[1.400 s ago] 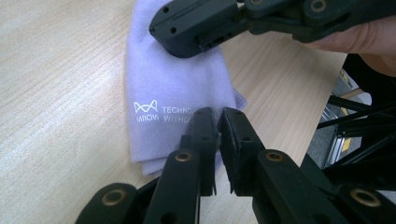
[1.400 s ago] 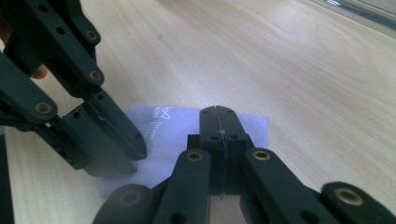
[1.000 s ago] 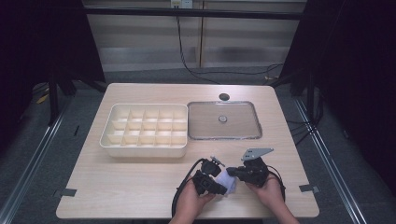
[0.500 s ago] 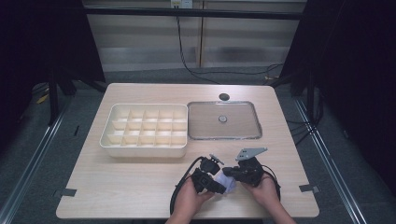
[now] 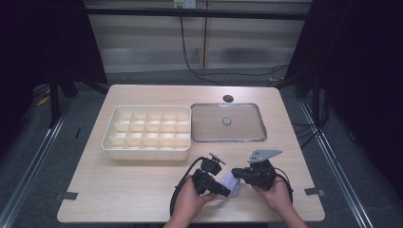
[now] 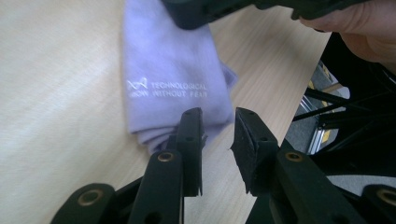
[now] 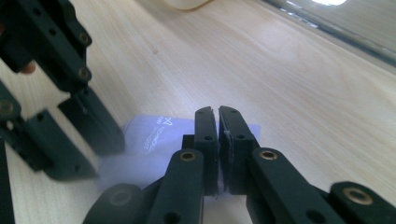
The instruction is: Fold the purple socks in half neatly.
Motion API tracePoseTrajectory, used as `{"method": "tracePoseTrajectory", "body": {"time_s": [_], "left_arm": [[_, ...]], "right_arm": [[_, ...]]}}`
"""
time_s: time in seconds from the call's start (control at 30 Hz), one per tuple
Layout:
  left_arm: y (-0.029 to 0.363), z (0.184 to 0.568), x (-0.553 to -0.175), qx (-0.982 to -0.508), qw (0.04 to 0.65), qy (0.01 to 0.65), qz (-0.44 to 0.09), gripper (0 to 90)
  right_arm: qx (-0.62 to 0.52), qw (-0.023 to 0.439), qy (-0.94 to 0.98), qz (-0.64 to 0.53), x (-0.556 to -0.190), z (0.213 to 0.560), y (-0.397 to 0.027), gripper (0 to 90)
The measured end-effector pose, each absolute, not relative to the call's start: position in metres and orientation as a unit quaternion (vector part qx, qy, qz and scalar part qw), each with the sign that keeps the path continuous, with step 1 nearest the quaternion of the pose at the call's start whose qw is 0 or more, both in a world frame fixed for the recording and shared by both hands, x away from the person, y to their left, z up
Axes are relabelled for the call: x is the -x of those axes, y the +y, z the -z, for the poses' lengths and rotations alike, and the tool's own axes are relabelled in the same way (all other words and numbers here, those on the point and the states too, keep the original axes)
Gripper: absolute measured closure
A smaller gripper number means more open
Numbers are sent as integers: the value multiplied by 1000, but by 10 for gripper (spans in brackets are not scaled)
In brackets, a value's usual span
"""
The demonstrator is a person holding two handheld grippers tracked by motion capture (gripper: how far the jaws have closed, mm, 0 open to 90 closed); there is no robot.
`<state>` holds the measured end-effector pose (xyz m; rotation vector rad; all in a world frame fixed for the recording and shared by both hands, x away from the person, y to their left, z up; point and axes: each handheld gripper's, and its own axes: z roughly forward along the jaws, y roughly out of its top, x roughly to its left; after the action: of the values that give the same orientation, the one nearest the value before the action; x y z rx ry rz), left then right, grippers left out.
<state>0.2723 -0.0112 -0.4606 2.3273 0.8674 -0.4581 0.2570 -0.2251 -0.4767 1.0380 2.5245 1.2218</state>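
Folded lilac cloth [image 6: 173, 74], soft, printed, on pale woodgrain table [image 6: 56, 140]

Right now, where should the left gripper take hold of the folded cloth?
Likely the near folded edge of the cloth, coming in low along the table. The layers stack there, just ahead of the left gripper, whose jaws have been opening with nothing between them.

The folded cloth [image 5: 232, 181] lies between both grippers, near the table's [image 5: 119, 190] front edge, before the divided tray [image 5: 147, 129].
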Motion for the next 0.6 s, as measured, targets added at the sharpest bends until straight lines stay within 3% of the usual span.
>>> {"method": "tracePoseTrajectory", "body": {"time_s": [0.6], "left_arm": [[-8, 454, -305, -869, 290, 365, 166, 597]], "right_arm": [[-353, 79, 839, -405, -247, 470, -248, 852]]}}
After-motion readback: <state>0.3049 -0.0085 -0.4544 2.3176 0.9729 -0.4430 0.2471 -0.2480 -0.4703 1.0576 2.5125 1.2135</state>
